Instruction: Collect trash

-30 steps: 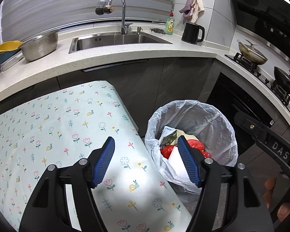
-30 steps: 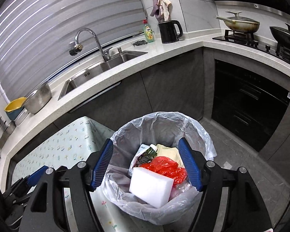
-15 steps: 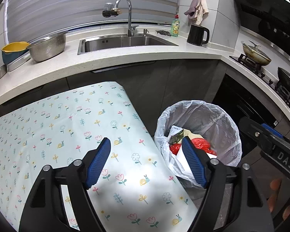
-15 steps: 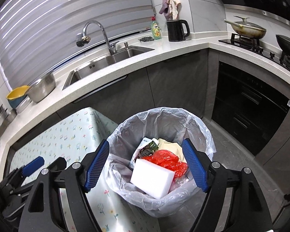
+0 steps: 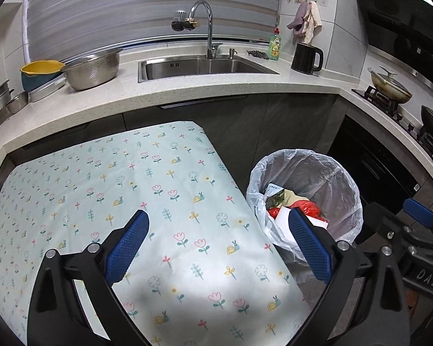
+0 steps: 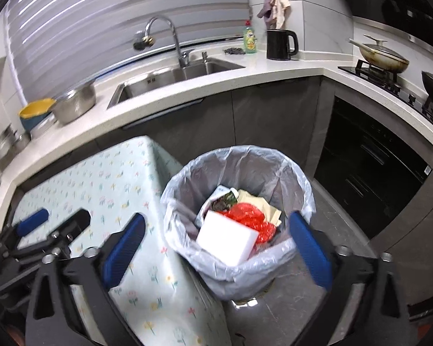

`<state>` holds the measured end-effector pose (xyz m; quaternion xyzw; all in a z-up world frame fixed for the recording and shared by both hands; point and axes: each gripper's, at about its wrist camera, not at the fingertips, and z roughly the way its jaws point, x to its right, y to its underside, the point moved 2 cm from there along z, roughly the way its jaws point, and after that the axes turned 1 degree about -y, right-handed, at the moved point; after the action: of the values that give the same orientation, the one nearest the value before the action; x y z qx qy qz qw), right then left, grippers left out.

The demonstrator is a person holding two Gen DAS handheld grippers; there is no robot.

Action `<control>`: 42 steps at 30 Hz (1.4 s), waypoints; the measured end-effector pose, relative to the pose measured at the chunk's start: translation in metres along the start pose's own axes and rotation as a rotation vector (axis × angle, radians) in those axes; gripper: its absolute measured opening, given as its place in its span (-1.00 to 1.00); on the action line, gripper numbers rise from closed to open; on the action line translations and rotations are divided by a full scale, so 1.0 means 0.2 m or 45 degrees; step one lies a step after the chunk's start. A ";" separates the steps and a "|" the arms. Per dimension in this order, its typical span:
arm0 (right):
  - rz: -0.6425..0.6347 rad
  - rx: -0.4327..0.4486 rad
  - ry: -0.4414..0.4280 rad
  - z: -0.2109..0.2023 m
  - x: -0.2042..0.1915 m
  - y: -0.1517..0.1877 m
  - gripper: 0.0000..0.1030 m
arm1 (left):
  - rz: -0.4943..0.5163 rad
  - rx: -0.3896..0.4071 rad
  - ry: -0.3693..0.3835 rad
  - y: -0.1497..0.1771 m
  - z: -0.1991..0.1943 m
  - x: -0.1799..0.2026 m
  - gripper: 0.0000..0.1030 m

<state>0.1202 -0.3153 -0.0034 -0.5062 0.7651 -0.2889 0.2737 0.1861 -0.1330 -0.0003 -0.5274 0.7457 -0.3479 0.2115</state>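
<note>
Both my left tool (image 5: 215, 248) and right tool (image 6: 216, 248) have just been opening, empty, backing from the lined trash bin (image 6: 291, 167), so its white sponge block (image 6: 226, 238) looks delivered.

Landmark: the lined trash bin (image 6: 236, 201). Its mouth is open from above, but you meet a white foam block (image 6: 226, 240) and red wrapper (image 6: 249, 216) heaped near the rim. Left of the bin, touching its liner, the floral-clothed table (image 5: 130, 190) lies bare. Behind the bin, cabinet fronts (image 6: 262, 121) block passage; right of it, floor (image 6: 332, 225) is free.
</note>
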 end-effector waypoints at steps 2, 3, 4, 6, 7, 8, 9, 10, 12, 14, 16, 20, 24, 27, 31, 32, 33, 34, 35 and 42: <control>-0.018 -0.013 -0.003 -0.02 -0.01 0.03 0.89 | 0.014 -0.005 -0.011 0.02 -0.02 0.00 0.81; -0.023 -0.018 0.002 -0.02 -0.01 0.05 0.88 | 0.020 -0.009 -0.021 0.03 -0.04 -0.01 0.81; -0.027 -0.019 0.005 -0.03 -0.01 0.06 0.88 | 0.021 -0.010 -0.024 0.03 -0.05 -0.01 0.81; -0.038 -0.028 0.009 -0.05 -0.02 0.10 0.88 | 0.018 -0.008 -0.033 0.06 -0.08 -0.01 0.81; -0.042 -0.031 0.009 -0.05 -0.02 0.11 0.88 | 0.014 -0.004 -0.035 0.07 -0.09 -0.02 0.81; -0.047 -0.038 0.010 -0.06 -0.03 0.13 0.88 | 0.012 -0.002 -0.040 0.08 -0.11 -0.02 0.81; -0.050 -0.044 0.010 -0.06 -0.03 0.14 0.88 | 0.012 -0.001 -0.049 0.09 -0.12 -0.02 0.81; -0.053 -0.048 0.008 -0.07 -0.03 0.15 0.88 | 0.014 0.000 -0.053 0.10 -0.13 -0.02 0.81; -0.056 -0.056 0.005 -0.08 -0.04 0.18 0.88 | 0.027 -0.008 -0.060 0.13 -0.14 -0.02 0.81; -0.055 -0.061 0.006 -0.09 -0.05 0.21 0.88 | 0.035 -0.019 -0.075 0.15 -0.15 -0.02 0.81; -0.052 -0.062 0.005 -0.10 -0.05 0.23 0.88 | 0.034 -0.025 -0.091 0.18 -0.16 -0.02 0.81; -0.061 -0.062 0.015 -0.12 -0.06 0.25 0.88 | 0.007 -0.045 -0.094 0.21 -0.17 -0.03 0.81; -0.074 -0.052 0.024 -0.14 -0.06 0.25 0.88 | -0.011 -0.043 -0.104 0.22 -0.18 -0.05 0.81; -0.075 -0.051 0.024 -0.14 -0.06 0.25 0.88 | -0.026 -0.045 -0.108 0.22 -0.19 -0.06 0.81; -0.080 -0.056 0.023 -0.14 -0.06 0.26 0.88 | -0.048 -0.046 -0.120 0.23 -0.19 -0.08 0.81; -0.083 -0.059 0.023 -0.15 -0.05 0.26 0.88 | -0.052 -0.045 -0.123 0.24 -0.19 -0.08 0.81; -0.086 -0.062 0.023 -0.15 -0.05 0.27 0.88 | -0.056 -0.043 -0.127 0.24 -0.19 -0.08 0.81; -0.088 -0.064 0.023 -0.15 -0.05 0.27 0.88 | -0.057 -0.040 -0.128 0.24 -0.19 -0.08 0.81; -0.090 -0.066 0.022 -0.15 -0.05 0.28 0.88 | -0.056 -0.039 -0.128 0.25 -0.19 -0.08 0.81; -0.096 -0.058 0.025 -0.16 -0.03 0.29 0.88 | -0.020 -0.025 -0.149 0.25 -0.21 -0.04 0.81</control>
<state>0.0634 -0.2858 -0.0224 -0.5377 0.7546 -0.2866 0.2435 0.1277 -0.1035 -0.0102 -0.5549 0.7311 -0.3108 0.2469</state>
